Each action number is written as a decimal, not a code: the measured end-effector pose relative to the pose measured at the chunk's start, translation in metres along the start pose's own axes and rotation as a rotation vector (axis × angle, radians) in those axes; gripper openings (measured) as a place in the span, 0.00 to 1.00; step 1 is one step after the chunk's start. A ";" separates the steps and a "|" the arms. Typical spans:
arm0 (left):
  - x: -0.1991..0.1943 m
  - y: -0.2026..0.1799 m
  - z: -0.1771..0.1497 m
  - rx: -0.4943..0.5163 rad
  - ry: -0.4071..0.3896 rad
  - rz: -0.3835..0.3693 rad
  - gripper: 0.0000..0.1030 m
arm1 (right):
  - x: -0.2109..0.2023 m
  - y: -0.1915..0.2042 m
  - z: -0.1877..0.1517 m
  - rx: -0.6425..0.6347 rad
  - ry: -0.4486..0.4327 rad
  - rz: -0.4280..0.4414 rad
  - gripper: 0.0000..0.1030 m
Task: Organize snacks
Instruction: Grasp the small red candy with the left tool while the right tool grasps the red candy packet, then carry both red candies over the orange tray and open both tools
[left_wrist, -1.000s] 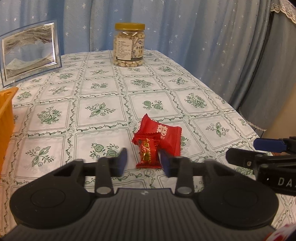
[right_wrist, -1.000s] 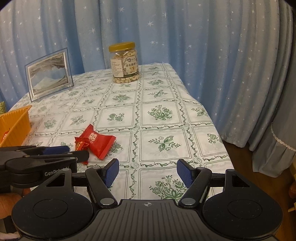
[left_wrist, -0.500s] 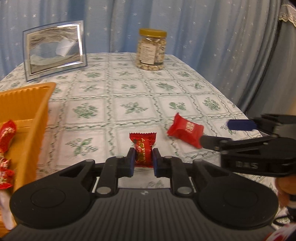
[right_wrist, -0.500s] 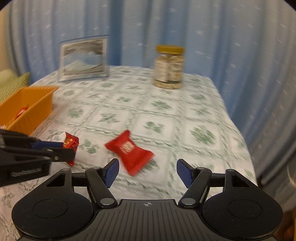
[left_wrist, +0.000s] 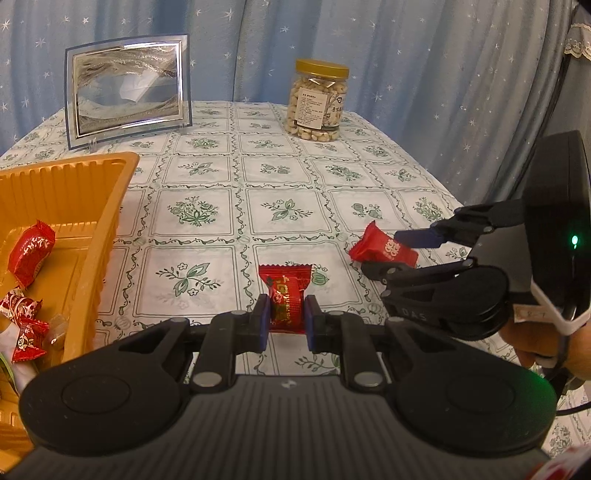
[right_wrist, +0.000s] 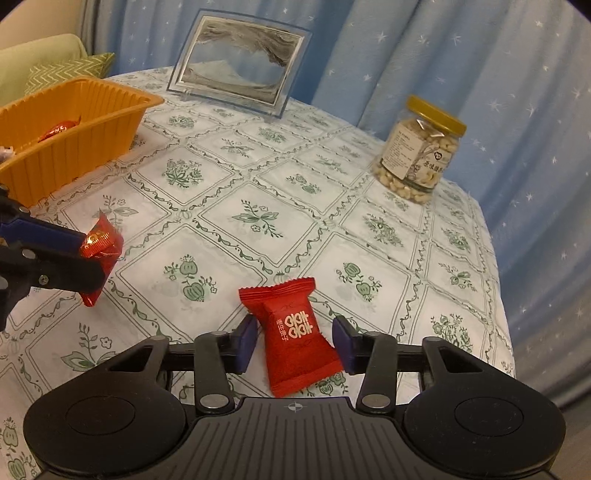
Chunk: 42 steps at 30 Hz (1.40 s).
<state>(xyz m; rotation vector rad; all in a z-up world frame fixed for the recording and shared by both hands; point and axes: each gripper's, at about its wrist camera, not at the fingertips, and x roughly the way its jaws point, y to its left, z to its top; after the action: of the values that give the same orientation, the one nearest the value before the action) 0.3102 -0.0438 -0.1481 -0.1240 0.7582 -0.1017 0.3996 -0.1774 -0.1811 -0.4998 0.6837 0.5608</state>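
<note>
- Left gripper: jaws narrowed hard onto a small red foil candy, pinched across its middle and carried just above the tablecloth.
- Right gripper: jaws have just been closing around a larger red pillow-pack candy; it lies on the cloth between the pads, a sliver of gap showing each side, so not yet gripped by my reading.
- Handling, as I judge it: both sweets are light, wrappers crinkly and slick, crimped ends floppy. Best hold is across the plump middle; fins would slip or tear.
- Orange tray sits to the left, several red candies already inside; likely destination.
- Open room: bare cloth between candies and tray, nothing in the way. Tray's ribbed wall must be cleared from above.
- Edges: the pillow pack lies near the table's right edge, with curtain beyond; a nudge outward could drop it.
- Nut jar and picture frame stand well apart at the far side.
</note>
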 end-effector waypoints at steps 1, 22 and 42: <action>-0.001 0.000 0.000 0.001 0.000 0.000 0.17 | -0.001 0.000 0.000 0.007 0.003 -0.003 0.31; -0.095 -0.008 -0.016 0.027 -0.020 -0.028 0.17 | -0.132 0.036 -0.015 0.539 0.056 -0.020 0.26; -0.210 0.016 -0.051 0.038 -0.056 0.011 0.17 | -0.245 0.108 -0.014 0.645 -0.042 -0.025 0.25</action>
<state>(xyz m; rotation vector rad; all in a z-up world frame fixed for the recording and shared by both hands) 0.1241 -0.0033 -0.0446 -0.0861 0.7002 -0.1015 0.1686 -0.1822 -0.0444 0.1064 0.7709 0.2988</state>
